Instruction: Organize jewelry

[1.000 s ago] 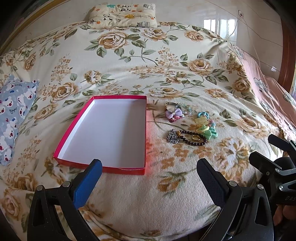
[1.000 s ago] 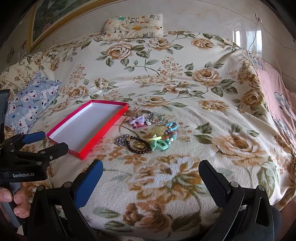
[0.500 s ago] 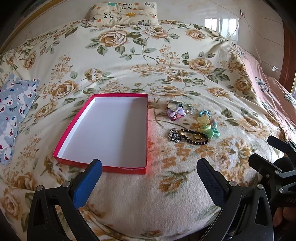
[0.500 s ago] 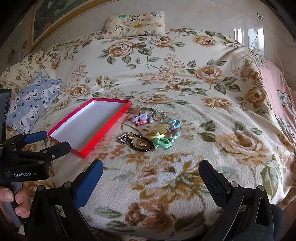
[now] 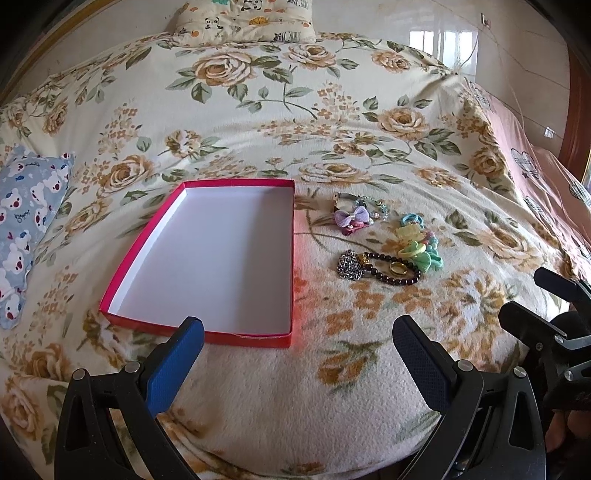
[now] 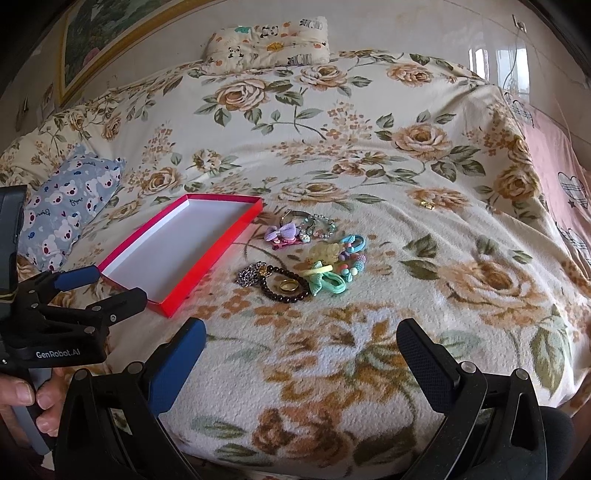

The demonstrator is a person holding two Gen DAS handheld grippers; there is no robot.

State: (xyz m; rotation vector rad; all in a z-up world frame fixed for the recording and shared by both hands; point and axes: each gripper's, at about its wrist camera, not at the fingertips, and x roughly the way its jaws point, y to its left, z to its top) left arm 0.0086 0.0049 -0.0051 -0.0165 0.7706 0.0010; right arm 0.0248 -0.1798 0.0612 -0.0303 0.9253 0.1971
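Note:
A shallow red box [image 5: 291, 254] [image 6: 218, 254] with a white inside lies on the floral bedspread, with nothing in it. Right of it lies a small heap of jewelry: a dark bead bracelet [image 5: 391, 278] [image 6: 275, 293] with a gold ring [image 5: 399, 268] [image 6: 288, 285] inside it, a silver chain [image 5: 347, 265] [image 6: 246, 276], a purple bow clip [image 5: 351, 216] [image 6: 281, 232], and pastel hair ties [image 5: 421, 251] [image 6: 332, 277]. My left gripper [image 5: 295, 350] is open, low at the box's near edge. My right gripper [image 6: 301, 350] is open, short of the heap. Both hold nothing.
A blue bear-print pillow [image 5: 26, 214] [image 6: 66, 210] lies at the left, and a panda-print pillow [image 5: 243, 18] [image 6: 266, 40] sits at the head of the bed. A small gold piece [image 6: 426, 204] lies apart on the cover. A pink sheet [image 6: 561, 177] drapes the right edge.
Both views have crept slightly forward and tilted down, so the box and heap sit a little higher and closer. Both grippers stay open.

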